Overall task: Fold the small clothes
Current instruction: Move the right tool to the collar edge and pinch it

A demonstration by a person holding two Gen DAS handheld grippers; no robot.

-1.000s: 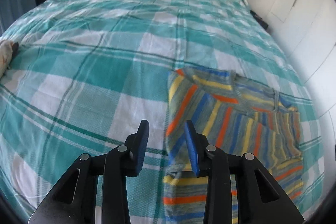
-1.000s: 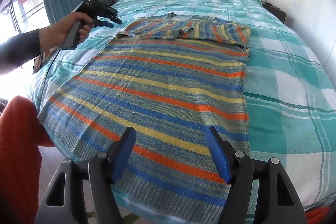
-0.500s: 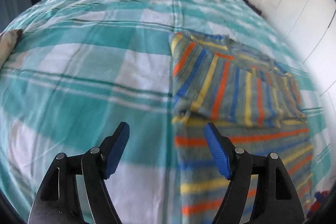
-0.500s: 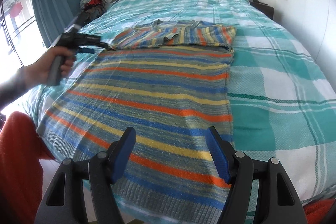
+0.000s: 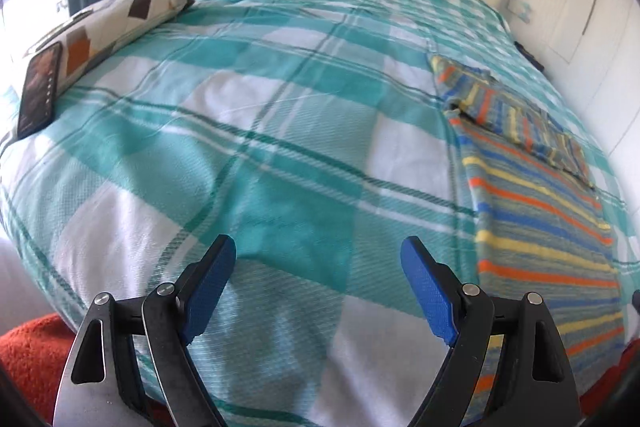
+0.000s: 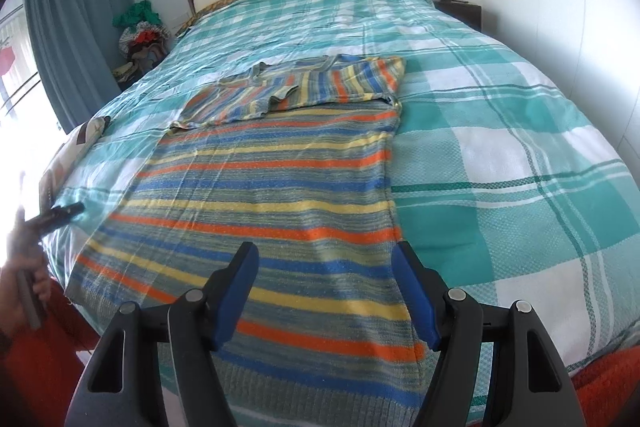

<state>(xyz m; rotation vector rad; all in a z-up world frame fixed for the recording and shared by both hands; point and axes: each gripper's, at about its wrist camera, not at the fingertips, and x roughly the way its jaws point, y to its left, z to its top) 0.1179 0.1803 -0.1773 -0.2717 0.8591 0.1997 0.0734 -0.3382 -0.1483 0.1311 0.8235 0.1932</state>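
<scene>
Sleeves lay folded across the striped sweater on the bed; both grippers' fingers gaped wide, empty. Next, probably, gripping the near hem.

The left gripper (jaws wide apart) hangs over checked bedspread, striped sweater beside it.
</scene>
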